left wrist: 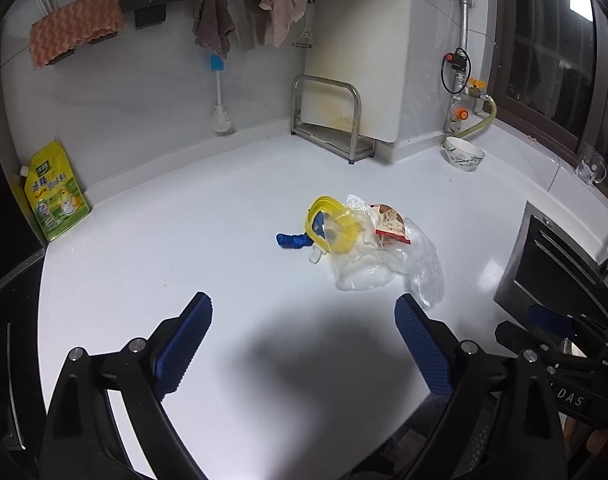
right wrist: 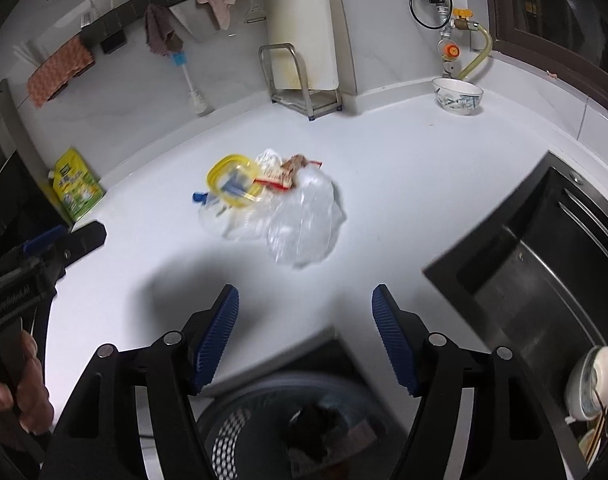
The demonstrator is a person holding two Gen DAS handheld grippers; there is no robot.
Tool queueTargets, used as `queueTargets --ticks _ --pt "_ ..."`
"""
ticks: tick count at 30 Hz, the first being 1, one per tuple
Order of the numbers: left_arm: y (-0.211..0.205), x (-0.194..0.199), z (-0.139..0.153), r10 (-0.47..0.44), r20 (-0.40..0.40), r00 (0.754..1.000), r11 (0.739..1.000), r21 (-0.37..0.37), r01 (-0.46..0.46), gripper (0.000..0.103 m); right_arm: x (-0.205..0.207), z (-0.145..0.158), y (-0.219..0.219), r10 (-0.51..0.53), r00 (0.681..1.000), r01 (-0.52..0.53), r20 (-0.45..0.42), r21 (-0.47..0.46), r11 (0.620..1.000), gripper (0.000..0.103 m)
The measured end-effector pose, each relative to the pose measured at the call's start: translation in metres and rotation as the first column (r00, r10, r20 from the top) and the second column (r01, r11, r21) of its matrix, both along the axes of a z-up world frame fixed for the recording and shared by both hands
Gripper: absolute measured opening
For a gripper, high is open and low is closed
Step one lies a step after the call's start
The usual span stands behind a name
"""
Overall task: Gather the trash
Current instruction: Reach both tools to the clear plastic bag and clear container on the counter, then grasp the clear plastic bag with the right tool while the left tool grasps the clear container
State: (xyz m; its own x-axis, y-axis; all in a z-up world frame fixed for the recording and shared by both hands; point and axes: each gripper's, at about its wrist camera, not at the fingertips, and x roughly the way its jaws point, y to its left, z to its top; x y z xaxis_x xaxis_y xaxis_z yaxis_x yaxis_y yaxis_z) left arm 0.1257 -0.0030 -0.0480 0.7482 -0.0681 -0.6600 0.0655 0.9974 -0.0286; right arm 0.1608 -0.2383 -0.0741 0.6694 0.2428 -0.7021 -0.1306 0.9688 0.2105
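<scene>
While both the left gripper point(left wrist: 304, 308) and right gripper point(right wrist: 306, 300) hang spread and empty, the trash pile point(left wrist: 356, 236) — clear plastic bags, yellow ring, snack wrapper — sits mid-counter; a careless pinch could snag one slippery bag and scatter the rest.

I see even indoor light from above, w/ soft dark shadows on the glossy white desk point(left wrist: 151, 264) near the lens. Right view is slightly motion-blurred; fisheye bends both frames, corners vignetted black. Window dark.
</scene>
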Motion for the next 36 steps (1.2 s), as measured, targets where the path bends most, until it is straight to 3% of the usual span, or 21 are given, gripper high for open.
queueTargets --ticks 16,31,33,35,36 --pt "-0.019 0.07 -0.064 -0.044 -0.053 0.998 0.999 0.004 0.044 0.092 0.107 -0.037 0.009 -0.021 1.0 0.02 -0.018 -0.053 0.998 0.069" --pt "-0.021 0.09 -0.08 -0.053 -0.08 0.995 0.998 -0.028 0.051 0.092 0.146 -0.06 0.013 0.001 0.998 -0.003 -0.063 -0.036 0.999 0.069" --pt "-0.021 0.092 -0.08 -0.052 -0.078 0.996 0.998 -0.025 0.05 0.092 0.148 -0.062 0.015 0.013 0.998 -0.015 -0.062 -0.037 0.999 0.059" --pt "-0.021 0.094 -0.08 -0.05 -0.076 0.996 0.999 -0.025 0.048 0.092 0.148 -0.065 0.016 0.029 0.997 -0.031 -0.076 -0.025 0.999 0.039" --pt "-0.021 0.094 -0.079 -0.049 -0.075 0.996 0.999 -0.026 0.048 0.092 0.148 -0.066 0.016 0.032 0.996 -0.034 -0.08 -0.023 0.999 0.037"
